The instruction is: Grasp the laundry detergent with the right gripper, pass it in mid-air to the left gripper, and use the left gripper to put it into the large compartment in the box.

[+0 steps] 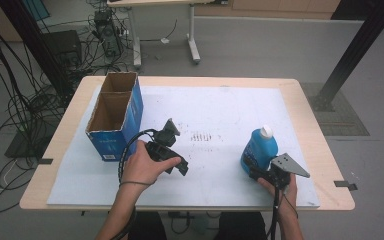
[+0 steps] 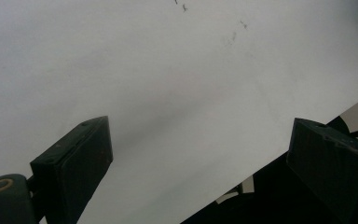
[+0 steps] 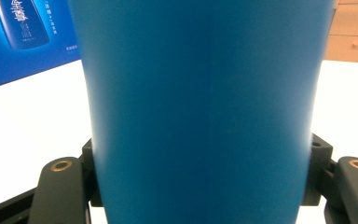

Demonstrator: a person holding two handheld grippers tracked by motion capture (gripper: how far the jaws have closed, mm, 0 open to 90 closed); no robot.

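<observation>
Right claw [image 1: 254,170] clamped round the blue plastic bottle [image 1: 258,149] with its white cap.
The bottle stood upright at the tabletop's [image 1: 300,100] right front, apparently pinched at both sides; the left claw [image 2: 200,168] gaped wide and empty over the white sheet [image 2: 158,84], near the open blue cardboard box [image 1: 115,117].

Left gripper [image 2: 198,163] hovered with jaws spread wide and empty over the white sheet [image 2: 168,79], near its faintly speckled top edge.
</observation>
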